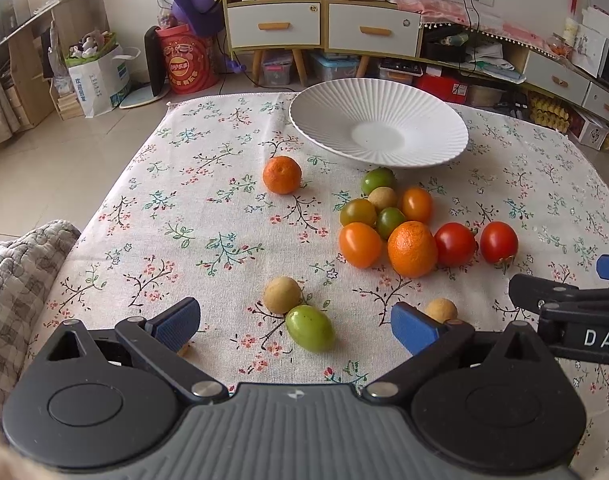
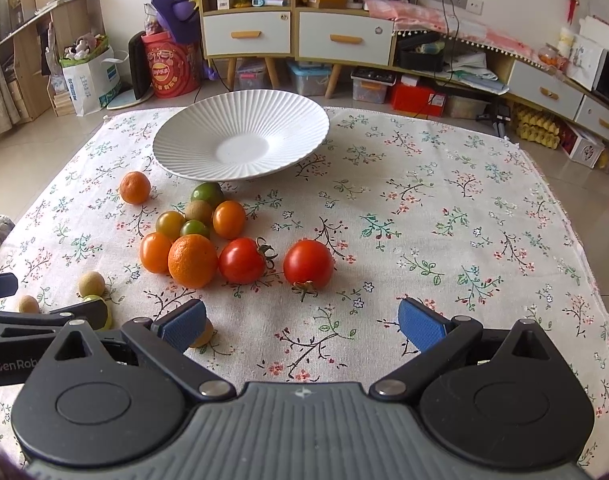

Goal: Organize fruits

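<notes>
nothing plated yet

the ribbed white plate [image 2: 240,140] sits bare at the far side of the counter [image 2: 444,216]. every fruit lies loose on the floral cloth before it: red tomatoes [image 2: 308,263], an orange [image 2: 192,261], a tangerine [image 2: 134,187], green and orange cherry tomatoes, tan longans. left claw [image 1: 296,320] and right claw [image 2: 302,322] both hover spread and empty, so all sorting remains.

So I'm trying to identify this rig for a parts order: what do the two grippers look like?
Both match: the left gripper and right gripper each have a ribbed grey body, two round black discs, black linkage arms with silver pivot pins, and ridged blue pads on the jaws. White lettering marks the sides: "DAS" on the right one, "GenRob" on the left. No cables or sleeves show.
</notes>
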Action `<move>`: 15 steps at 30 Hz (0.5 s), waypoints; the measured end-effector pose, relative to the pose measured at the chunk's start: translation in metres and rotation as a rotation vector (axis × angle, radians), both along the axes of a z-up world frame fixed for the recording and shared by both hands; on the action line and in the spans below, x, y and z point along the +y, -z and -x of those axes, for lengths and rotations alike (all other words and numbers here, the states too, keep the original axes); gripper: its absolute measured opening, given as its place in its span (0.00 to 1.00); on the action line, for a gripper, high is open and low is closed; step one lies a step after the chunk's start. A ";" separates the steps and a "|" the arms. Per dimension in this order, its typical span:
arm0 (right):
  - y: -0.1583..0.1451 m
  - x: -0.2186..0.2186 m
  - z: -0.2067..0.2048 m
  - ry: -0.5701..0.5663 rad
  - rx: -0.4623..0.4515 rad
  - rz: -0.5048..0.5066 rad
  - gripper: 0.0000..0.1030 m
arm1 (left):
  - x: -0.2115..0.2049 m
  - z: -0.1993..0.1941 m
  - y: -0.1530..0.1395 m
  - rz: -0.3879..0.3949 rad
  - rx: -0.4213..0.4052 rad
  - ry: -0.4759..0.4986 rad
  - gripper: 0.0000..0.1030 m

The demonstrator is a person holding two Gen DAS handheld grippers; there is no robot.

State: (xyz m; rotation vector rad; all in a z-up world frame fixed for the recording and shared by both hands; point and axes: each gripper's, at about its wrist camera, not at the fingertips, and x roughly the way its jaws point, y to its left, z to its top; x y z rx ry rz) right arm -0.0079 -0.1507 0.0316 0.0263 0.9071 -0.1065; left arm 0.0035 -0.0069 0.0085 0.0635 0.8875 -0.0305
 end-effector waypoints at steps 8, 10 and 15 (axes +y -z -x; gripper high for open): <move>0.001 -0.003 -0.001 0.005 0.010 -0.001 0.99 | -0.002 -0.001 0.002 -0.006 0.001 0.002 0.93; 0.001 -0.004 -0.001 0.002 0.013 -0.001 0.99 | -0.002 -0.001 0.002 -0.005 0.002 0.003 0.93; 0.001 -0.004 0.000 0.002 0.016 -0.002 0.99 | -0.004 -0.001 0.002 -0.009 -0.002 0.008 0.93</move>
